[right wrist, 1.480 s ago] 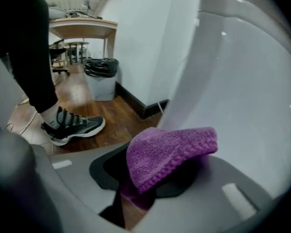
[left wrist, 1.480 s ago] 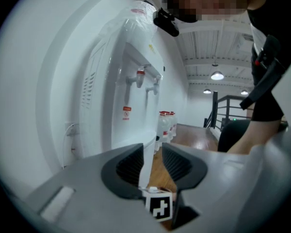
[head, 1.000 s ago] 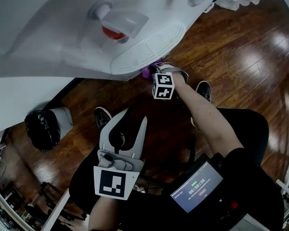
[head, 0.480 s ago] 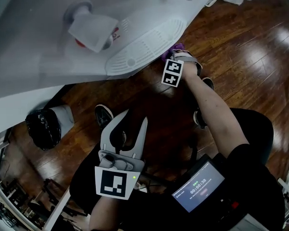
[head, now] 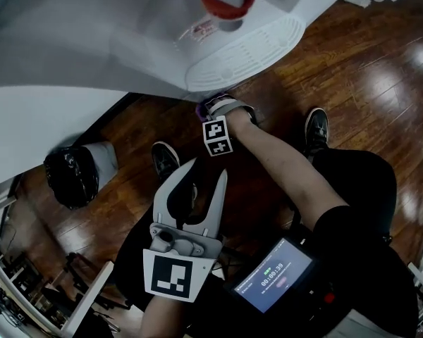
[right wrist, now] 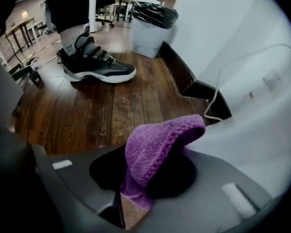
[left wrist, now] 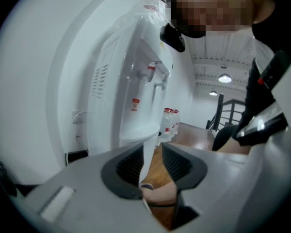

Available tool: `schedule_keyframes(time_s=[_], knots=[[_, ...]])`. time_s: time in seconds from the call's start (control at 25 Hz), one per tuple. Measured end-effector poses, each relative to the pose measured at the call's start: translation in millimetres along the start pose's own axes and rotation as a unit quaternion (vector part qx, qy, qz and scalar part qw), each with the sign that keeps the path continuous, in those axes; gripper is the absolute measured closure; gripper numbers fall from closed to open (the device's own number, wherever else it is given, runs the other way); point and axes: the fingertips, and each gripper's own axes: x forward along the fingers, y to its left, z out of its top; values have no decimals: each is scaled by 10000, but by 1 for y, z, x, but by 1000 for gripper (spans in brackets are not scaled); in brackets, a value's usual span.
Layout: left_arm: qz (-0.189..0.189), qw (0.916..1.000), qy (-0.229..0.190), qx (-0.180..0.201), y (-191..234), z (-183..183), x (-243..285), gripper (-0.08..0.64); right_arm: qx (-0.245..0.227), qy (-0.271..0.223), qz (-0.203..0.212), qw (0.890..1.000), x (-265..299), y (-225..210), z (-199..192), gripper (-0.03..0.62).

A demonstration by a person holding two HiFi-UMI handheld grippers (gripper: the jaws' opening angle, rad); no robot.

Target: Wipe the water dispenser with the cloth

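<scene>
Only in the right gripper view is the purple cloth (right wrist: 157, 144) seen clamped between the fingers of the right gripper (right wrist: 150, 174), beside the lower body of the white water dispenser (right wrist: 262, 130). In the head view just a purple edge is shown under the drip tray (head: 243, 51). The left gripper (left wrist: 153, 166) is seen with fingers narrowly apart and empty. A dark wooden floor (head: 366, 83), a black-lined bin (right wrist: 150, 21) and red-capped bottles (left wrist: 169, 123) are shown. The dispenser's red label (left wrist: 135, 104) cannot be read.
</scene>
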Motion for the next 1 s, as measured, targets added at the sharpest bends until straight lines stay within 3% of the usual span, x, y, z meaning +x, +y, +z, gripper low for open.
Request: schedule_keyframes(time_s=[0.12,0.24,0.36,0.56,0.68,0.8,0.88,0.92,1.0], knots=[[51,9999,-28,-84,6,-1,-4,420,-453,-232,-56,9987,2,2,29,468],[39,10000,-1,-54,4,-2,-2,420,-267,-170,-34,9995,3,-6,7,468],[-3,10000,48,-84,-1,-3,2,422,93,123,92,9998,6,-10,-47,468],[-126,9998,75,-131,-12,1,13,420,469,996,78,9939,11,-19,-171,471],[-230,9996,182,-51,-19,-5,24,420,1360,1437,-250,9799,3,-30,-238,469],[-353,9992,174,11,-26,-5,36,420,2534,1356,-720,9551,-23,-48,-269,469],[-422,9990,113,128,-29,-3,41,422,3509,990,-1035,9254,-49,-65,-269,469],[-442,9988,105,196,-30,-3,43,420,4151,723,-1143,8997,-64,-71,-265,469],[-420,9987,111,260,-27,-3,46,422,5516,83,-1178,8257,-87,-72,-252,469]])
